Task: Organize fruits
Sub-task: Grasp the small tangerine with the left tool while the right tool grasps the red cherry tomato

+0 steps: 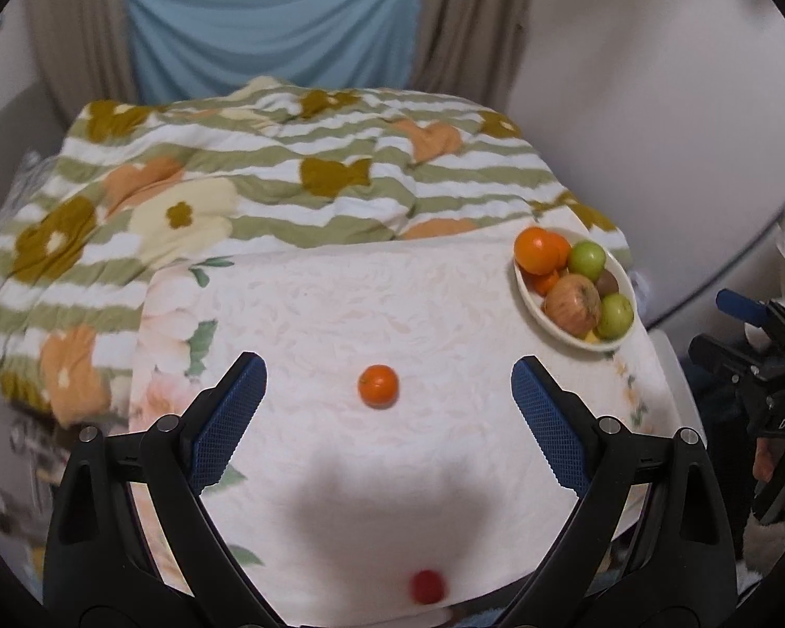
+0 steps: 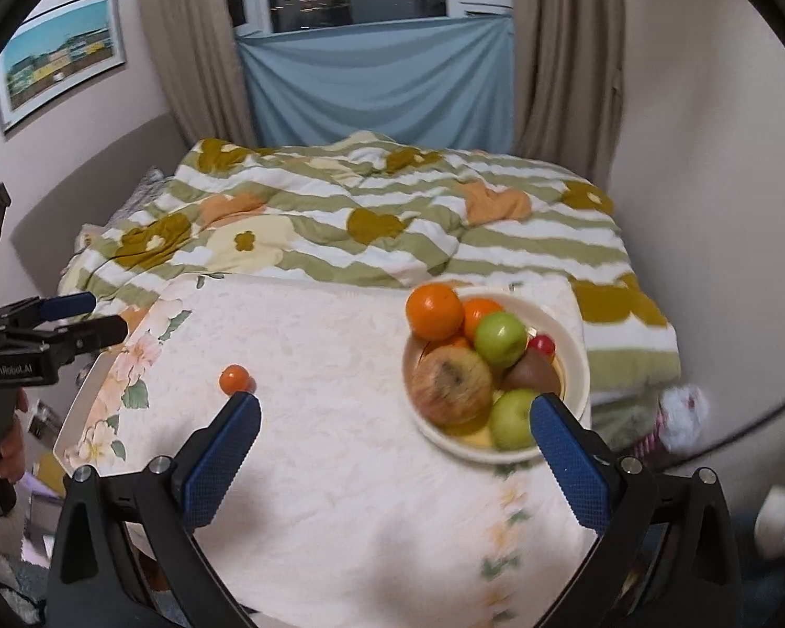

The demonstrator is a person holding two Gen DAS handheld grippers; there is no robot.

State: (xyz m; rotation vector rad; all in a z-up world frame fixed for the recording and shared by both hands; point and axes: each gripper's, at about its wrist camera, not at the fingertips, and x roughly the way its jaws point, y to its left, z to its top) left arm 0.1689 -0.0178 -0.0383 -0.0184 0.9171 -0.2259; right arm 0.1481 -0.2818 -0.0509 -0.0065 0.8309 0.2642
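Left gripper [image 1: 387, 408]: jaws wide open, empty, lined up on the tangerine [image 1: 378, 385] lying alone mid-table [image 1: 445, 324]. Right gripper [image 2: 395, 445]: jaws wide open, empty, just before the bowl [image 2: 575, 366] of fruit. A small red fruit [image 1: 428, 586] lies at the near edge. Advice: descend centred, close gently; round fruit may roll.

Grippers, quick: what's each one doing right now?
Left gripper: open, empty, small orange lying ahead between its fingers.
Right gripper: open, empty, near the bowl.
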